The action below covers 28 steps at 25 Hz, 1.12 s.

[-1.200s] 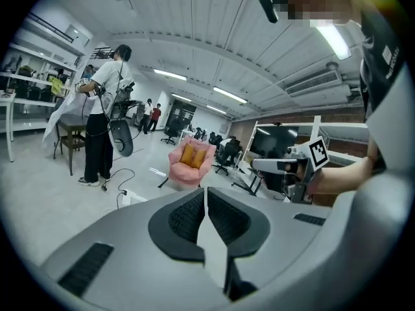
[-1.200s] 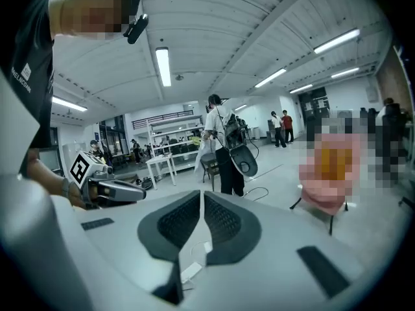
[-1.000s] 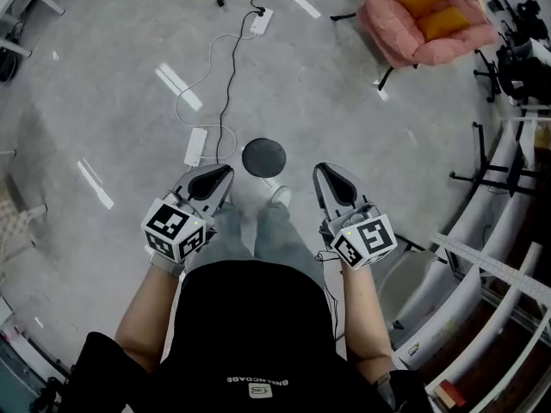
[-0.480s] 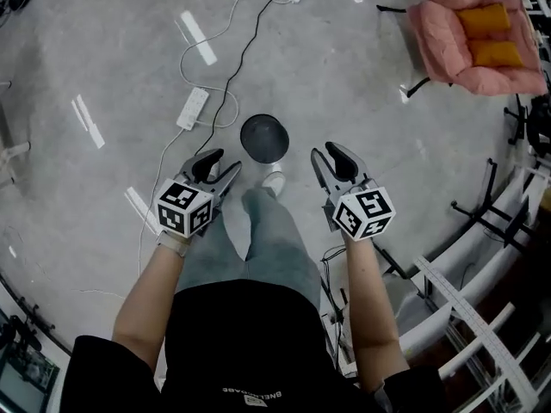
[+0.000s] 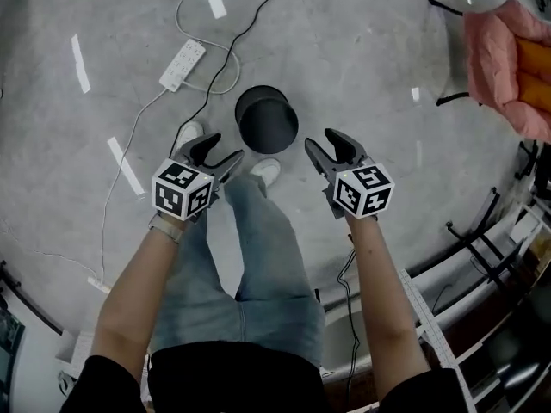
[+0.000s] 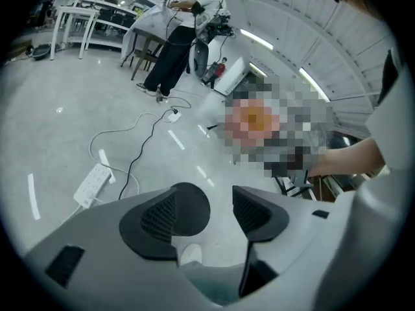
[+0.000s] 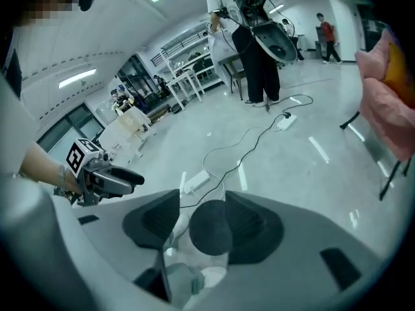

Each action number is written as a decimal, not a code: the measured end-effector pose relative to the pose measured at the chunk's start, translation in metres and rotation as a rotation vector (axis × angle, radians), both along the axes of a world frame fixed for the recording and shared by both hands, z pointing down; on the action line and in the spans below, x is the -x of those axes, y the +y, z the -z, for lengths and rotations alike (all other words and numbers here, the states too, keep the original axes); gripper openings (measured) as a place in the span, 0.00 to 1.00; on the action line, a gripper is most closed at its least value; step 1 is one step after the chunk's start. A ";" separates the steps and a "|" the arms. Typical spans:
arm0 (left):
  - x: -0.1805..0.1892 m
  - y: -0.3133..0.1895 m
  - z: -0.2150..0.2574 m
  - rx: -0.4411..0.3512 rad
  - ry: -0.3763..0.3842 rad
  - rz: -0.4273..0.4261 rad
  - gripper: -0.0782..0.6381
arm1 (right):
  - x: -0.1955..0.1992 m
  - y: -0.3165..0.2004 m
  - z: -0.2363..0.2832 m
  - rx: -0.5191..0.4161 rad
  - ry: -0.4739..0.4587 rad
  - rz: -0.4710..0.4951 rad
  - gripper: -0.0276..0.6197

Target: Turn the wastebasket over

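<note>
Grey floor (image 5: 362,50) bears a dark wastebasket (image 5: 268,119), which end up unclear; left tongs (image 5: 215,151) and right tongs (image 5: 320,140), empty, have just been opening.

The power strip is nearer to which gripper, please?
Left. The left gripper is near the power strip; the right gripper, across the wastebasket. Their jaws have just been opening, empty.

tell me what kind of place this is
Probably a lab or workshop hall, not a home: a bare polished floor with a power strip lying on it, white work tables, and a person standing by equipment.
</note>
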<state>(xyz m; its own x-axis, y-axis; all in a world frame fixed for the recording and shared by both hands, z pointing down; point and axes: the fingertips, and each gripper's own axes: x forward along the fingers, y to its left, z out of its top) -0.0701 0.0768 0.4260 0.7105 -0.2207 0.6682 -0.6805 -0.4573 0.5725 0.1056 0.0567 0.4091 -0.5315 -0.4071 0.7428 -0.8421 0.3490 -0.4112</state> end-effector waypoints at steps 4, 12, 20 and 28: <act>-0.005 0.010 -0.071 0.069 -0.004 0.010 0.49 | 0.003 0.006 -0.074 0.075 0.010 0.042 0.40; -0.011 0.011 -0.191 0.157 -0.007 0.057 0.50 | 0.003 0.018 -0.189 0.195 0.031 0.089 0.45; -0.021 0.012 -0.244 0.172 0.107 0.071 0.50 | 0.003 0.024 -0.253 0.244 0.017 0.106 0.45; -0.027 0.008 -0.251 0.132 0.135 0.010 0.49 | 0.011 0.021 -0.261 0.230 -0.074 0.109 0.45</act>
